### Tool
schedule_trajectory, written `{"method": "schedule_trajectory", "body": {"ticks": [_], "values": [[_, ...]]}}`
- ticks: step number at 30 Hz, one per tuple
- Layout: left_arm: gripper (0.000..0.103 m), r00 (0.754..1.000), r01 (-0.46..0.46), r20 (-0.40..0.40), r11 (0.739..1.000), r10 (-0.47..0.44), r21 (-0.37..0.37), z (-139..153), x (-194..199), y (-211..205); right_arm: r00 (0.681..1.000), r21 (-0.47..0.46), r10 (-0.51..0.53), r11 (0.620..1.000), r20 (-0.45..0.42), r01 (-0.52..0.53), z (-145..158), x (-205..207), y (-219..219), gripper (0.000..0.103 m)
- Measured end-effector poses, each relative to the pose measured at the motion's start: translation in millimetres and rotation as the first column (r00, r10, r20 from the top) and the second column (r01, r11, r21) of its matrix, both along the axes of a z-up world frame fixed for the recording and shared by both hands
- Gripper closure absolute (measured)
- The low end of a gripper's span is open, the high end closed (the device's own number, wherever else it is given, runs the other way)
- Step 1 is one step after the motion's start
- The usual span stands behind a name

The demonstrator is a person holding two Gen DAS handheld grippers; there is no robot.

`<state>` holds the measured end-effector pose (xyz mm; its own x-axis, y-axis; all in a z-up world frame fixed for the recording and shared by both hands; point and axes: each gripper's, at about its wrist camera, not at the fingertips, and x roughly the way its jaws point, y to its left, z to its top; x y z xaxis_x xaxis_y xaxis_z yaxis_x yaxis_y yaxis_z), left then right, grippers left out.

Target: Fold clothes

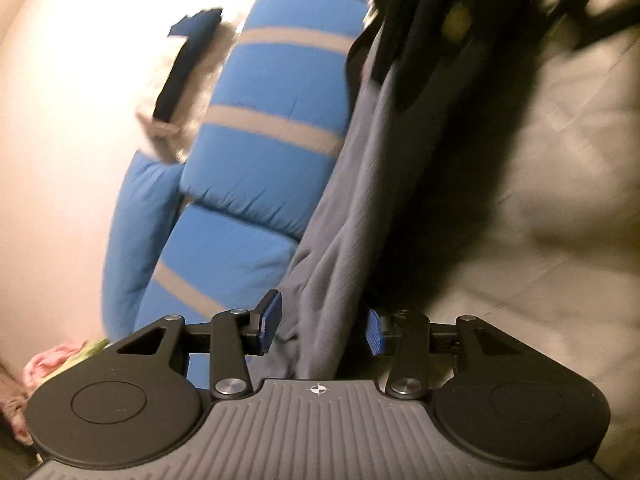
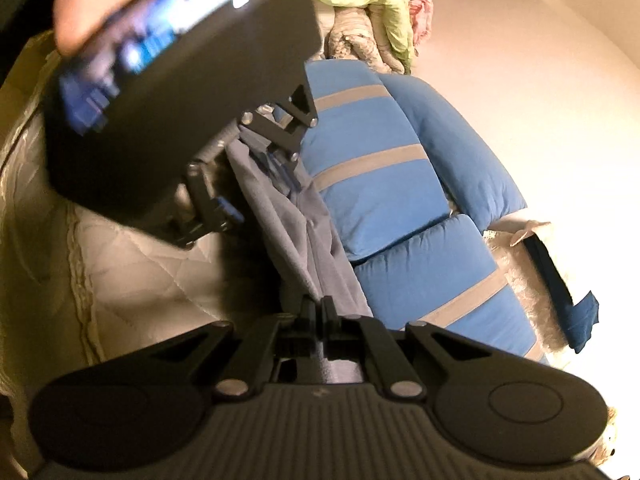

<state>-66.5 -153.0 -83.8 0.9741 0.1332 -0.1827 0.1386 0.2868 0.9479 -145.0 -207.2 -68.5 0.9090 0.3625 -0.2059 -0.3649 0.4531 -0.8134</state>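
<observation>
Grey garment (image 1: 340, 208) hung stretched as a bunched band between the two tools, above a quilted mattress (image 2: 152, 280) and just beside a blue cushion with grey stripes (image 1: 272, 120). Right tool (image 2: 318, 308) had its jaws pressed together on one end of the grey cloth, fabric running straight out from between them. Left tool (image 1: 322, 326) had its blue pads (image 1: 272, 320) apart, the cloth passing through the gap and touching neither pad clearly. In the right wrist view the left tool sat high and tilted, close to the lens, a hand (image 2: 100, 4) wrapped round its body; blurred. Pile of light-green and pink clothes (image 2: 376, 8) lay beyond the cushion. Dark blue item (image 2: 560, 280) rested on a fluffy white piece (image 1: 176, 92) at the cushion's far side, well apart from the tools.
</observation>
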Motion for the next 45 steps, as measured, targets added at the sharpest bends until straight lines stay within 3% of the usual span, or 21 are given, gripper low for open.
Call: {"method": "schedule_trajectory", "body": {"ticks": [3, 8, 12, 18, 20, 27, 32, 39, 45], "values": [[0.061, 0.997, -0.074, 0.036, 0.997, 0.074, 0.014, -2.1, 15.0, 4.2, 1.0, 0.012, -0.003, 1.0, -0.004, 0.003, 1.5, -0.1, -4.2, 0.085], [0.063, 0.986, -0.163, 0.026, 0.987, 0.162, 0.005, -2.0, 27.6, 23.4, 1.0, 0.036, -0.007, 0.999, -0.019, 0.007, -2.3, -16.9, -5.0, 0.084], [0.077, 0.973, -0.232, 0.017, 0.973, 0.232, -0.002, -1.8, 37.5, 38.9, 1.0, 0.042, -0.004, 0.999, -0.028, 0.005, -0.1, -12.9, -6.2, 0.084], [0.084, 0.943, -0.333, 0.002, 0.943, 0.333, -0.012, -1.6, 52.3, 62.3, 0.999, 0.063, -0.01, 0.998, -0.037, 0.013, 5.0, -7.4, -6.8, 0.084], [0.099, 0.947, -0.322, 0.01, 0.947, 0.322, 0.008, 5.1, 50.6, 66.0, 0.999, 0.068, -0.014, 0.998, -0.042, 0.017, 5.7, -6.6, -7.0, 0.084], [0.1, 0.961, -0.276, 0.038, 0.958, 0.273, 0.08, 29.9, 43.5, 78.5, 0.998, 0.083, -0.033, 0.996, -0.045, 0.036, 8.5, -3.0, -10.7, 0.084], [0.1, 0.983, -0.184, 0.021, 0.952, 0.185, 0.244, 37.7, -4.2, 82.9, 0.999, 0.09, -0.032, 0.995, -0.039, 0.035, 9.3, -5.1, -18.2, 0.084], [0.1, 0.977, -0.095, -0.154, 0.947, 0.148, 0.307, 29.0, -63.2, 81.1, 0.997, 0.142, -0.013, 0.99, -0.07, 0.023, 19.4, -4.4, -26.7, 0.083], [0.097, 0.945, -0.076, -0.29, 0.967, 0.148, 0.244, 29.7, -73.3, 83.9, 0.994, 0.145, 0.03, 0.989, -0.106, -0.015, 22.4, -9.8, -30.9, 0.082]]}}
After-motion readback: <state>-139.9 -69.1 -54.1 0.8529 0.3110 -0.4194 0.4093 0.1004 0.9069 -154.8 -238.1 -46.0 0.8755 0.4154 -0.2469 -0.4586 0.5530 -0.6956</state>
